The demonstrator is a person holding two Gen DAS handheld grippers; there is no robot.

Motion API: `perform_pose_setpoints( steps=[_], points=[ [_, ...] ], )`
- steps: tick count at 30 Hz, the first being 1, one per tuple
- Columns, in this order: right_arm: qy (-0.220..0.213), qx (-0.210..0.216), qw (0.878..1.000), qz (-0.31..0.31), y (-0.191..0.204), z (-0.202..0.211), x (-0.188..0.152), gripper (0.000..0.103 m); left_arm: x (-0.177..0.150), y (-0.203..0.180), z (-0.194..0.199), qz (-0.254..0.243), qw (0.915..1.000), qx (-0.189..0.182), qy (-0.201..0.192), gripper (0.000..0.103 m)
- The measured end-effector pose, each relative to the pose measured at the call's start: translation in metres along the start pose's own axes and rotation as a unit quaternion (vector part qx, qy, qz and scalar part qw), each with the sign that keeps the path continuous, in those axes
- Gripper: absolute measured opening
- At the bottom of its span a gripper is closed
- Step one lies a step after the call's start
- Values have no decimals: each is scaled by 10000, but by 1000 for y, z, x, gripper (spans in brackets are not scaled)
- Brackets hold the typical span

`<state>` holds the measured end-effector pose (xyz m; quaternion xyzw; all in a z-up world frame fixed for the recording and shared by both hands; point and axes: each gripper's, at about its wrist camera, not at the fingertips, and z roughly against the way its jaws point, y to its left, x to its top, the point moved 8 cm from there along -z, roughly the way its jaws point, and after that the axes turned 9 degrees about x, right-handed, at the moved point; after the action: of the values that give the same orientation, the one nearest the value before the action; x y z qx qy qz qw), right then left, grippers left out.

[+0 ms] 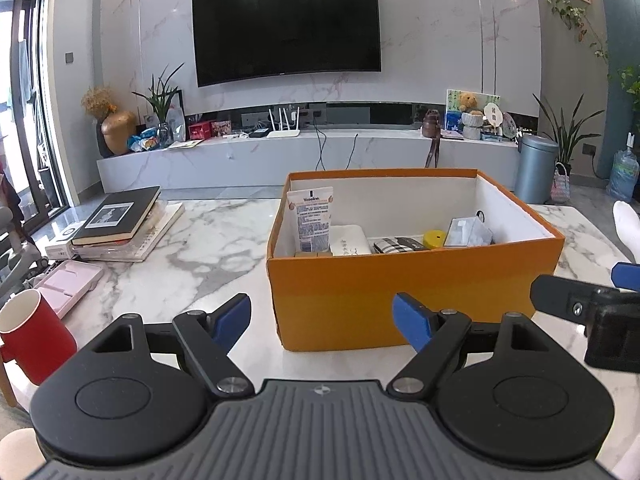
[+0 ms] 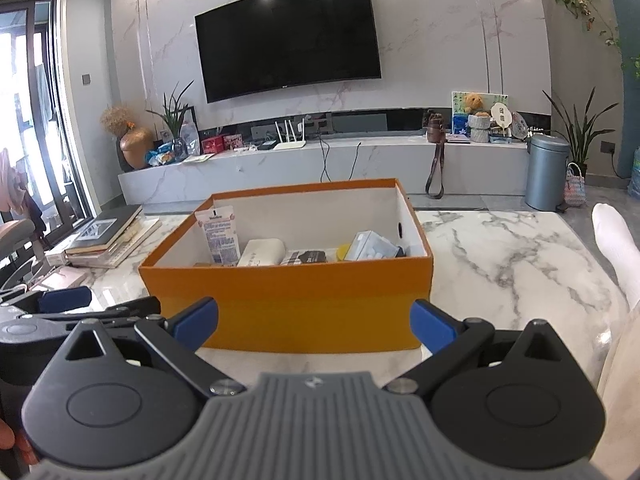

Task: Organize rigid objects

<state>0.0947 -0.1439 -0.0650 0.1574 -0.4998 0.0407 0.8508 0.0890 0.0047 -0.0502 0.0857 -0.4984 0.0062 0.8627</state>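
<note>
the orange box stands open on the marble table, its long side facing both cameras, just beyond the fingertips of the two grippers. inside, against its left wall, a vaseline tube stands upright, cap end down. beside the tube lies a white flat case, then a checked dark pouch, a yellow round lid or jar, and a clear plastic packet leaning toward the right wall. the white lining shows bare along the back wall, so the rear half of the box holds open room.

the left gripper hangs low before the box's near wall, jaws spread wide, nothing between them. the right gripper sits the same way, jaws wide apart and empty, with the box's front face seen between its blue pads. the two tools are close side by side; each shows at the edge of the other's view.

left of the box the marble is bare for a stretch, then comes a stack of books, a pink tray and a red mug near the table's left edge. right of the box the tabletop lies open out to its far edge, where a white-socked foot rests. beyond the table are a tv on the wall and a grey bin on the floor.
</note>
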Motion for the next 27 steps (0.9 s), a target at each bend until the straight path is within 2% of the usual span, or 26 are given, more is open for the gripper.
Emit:
perform_pose_setpoints(
  steps=[27],
  points=[
    [207, 56, 9997, 76, 4, -7, -8, 101, -3, 0, 0, -29, 10000, 15, 87, 95]
  ],
)
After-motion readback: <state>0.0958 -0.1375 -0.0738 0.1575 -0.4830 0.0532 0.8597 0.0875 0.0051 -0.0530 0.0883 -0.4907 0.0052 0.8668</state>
